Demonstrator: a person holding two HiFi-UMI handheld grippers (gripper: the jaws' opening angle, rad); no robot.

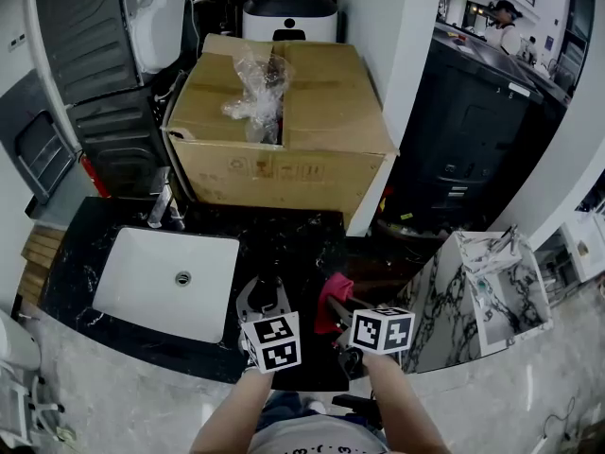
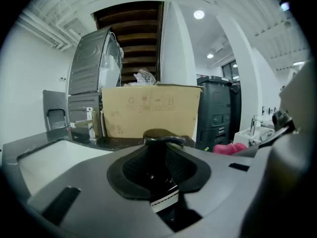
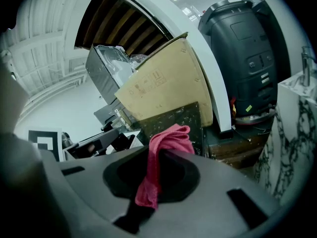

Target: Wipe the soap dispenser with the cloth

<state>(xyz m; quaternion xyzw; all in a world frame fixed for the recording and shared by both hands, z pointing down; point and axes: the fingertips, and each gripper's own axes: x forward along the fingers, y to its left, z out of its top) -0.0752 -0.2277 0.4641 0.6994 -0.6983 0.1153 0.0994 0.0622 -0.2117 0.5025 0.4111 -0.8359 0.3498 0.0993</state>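
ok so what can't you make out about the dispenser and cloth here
Black pump soap dispenser: in the left gripper view the jaws hide its body below the neck; in the head view the left gripper covers it.
Its white label: print too small.
Pink cloth: right gripper view shows one bunched fold; the right gripper hides the rest.

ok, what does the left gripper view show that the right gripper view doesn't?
Only left: the soap dispenser clamped in the left hand-held gripper.
Only right: the cloth clamped in the right hand-held gripper, and the left one's marker cube.
Both: the cardboard box, the dark bin, the marble-patterned stand, and the cloth.
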